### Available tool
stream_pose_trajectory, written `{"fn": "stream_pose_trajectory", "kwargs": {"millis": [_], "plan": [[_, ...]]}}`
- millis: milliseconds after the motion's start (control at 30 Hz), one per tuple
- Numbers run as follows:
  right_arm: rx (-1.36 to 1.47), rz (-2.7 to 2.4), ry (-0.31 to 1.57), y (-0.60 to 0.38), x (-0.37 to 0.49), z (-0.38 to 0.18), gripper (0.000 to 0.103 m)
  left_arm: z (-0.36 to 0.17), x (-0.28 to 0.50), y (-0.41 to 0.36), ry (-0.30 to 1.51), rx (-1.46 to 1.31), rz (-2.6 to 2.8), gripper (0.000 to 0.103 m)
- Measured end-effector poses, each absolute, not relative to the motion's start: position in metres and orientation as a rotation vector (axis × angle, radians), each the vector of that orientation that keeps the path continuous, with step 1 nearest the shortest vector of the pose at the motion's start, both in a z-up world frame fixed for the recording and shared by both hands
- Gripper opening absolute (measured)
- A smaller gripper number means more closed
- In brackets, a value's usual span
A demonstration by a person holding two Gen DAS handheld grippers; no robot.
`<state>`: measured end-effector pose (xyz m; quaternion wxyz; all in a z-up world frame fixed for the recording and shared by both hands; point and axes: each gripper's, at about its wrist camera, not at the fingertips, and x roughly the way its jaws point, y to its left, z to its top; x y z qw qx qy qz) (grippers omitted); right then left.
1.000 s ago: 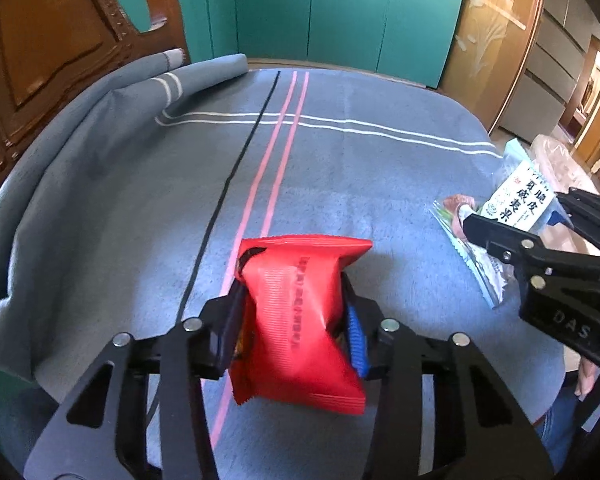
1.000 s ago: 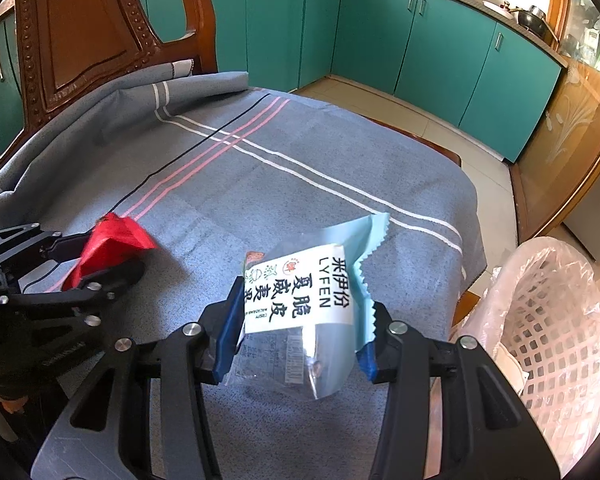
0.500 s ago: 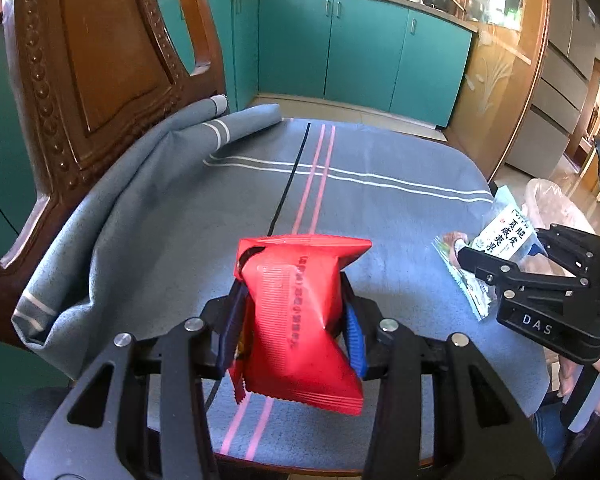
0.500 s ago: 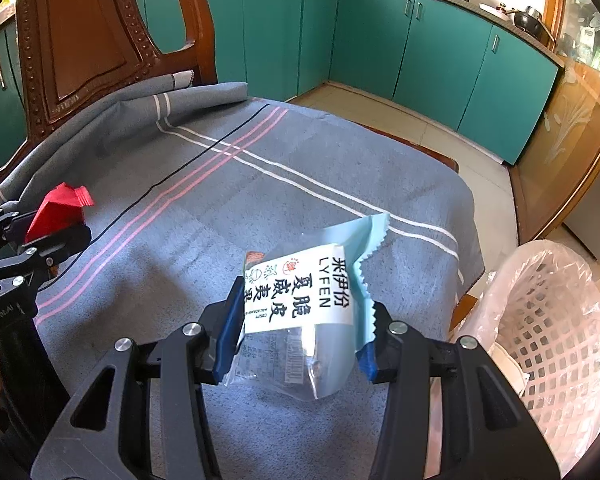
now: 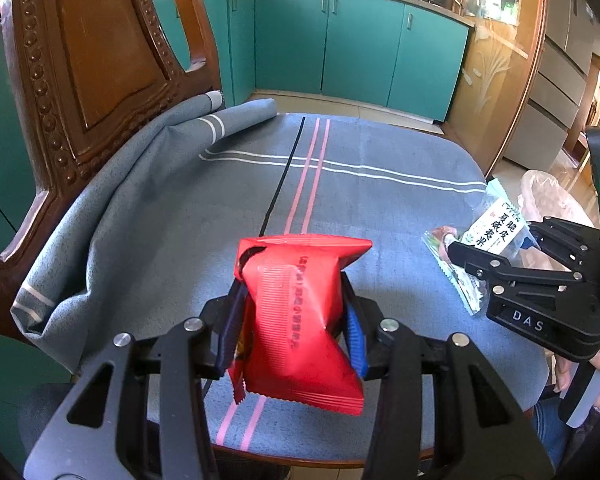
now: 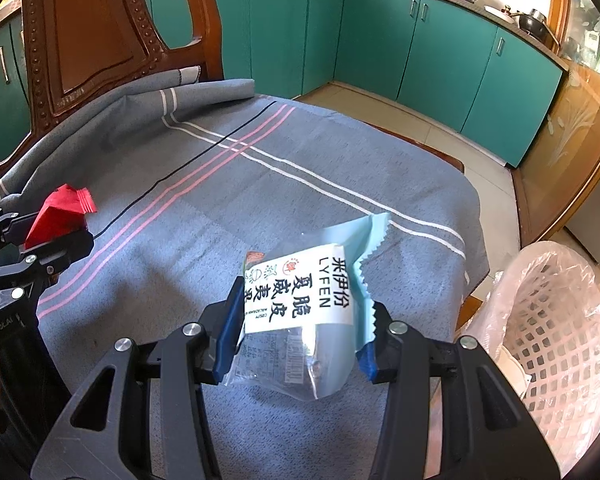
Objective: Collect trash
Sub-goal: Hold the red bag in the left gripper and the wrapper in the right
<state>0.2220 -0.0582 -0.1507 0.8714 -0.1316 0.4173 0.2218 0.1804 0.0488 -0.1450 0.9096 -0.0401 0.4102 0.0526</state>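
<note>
My left gripper (image 5: 292,328) is shut on a crumpled red snack wrapper (image 5: 300,320), held up above the blue-grey cloth (image 5: 360,208) of the table. In the right wrist view that same red wrapper (image 6: 60,212) shows at the far left between the left gripper's fingers. My right gripper (image 6: 300,340) is shut on a pale blue and clear snack packet with a white label (image 6: 304,304), also lifted off the cloth. The left wrist view shows that packet (image 5: 488,236) at the right, pinched by the right gripper.
A pink lattice basket lined with a plastic bag (image 6: 548,336) stands on the floor right of the table. A carved wooden chair back (image 5: 88,72) rises at the left, with the cloth bunched against it. Teal cabinets (image 6: 420,40) line the far wall.
My left gripper has risen with the red wrapper, lifting it off the cloth and tilting upward so more chair and cabinets show. The right gripper kept still with its packet.
</note>
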Motion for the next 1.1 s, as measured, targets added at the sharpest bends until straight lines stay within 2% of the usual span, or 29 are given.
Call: {"fn": "stream_pose_trajectory", "kwargs": {"millis": [1100], "plan": [[-0.275, 0.467, 0.861, -0.0602, 0.2202, -0.1483, 0.048, -0.1500, 0.1820, 0.0468, 0.859, -0.073, 0.092, 0.046]]}}
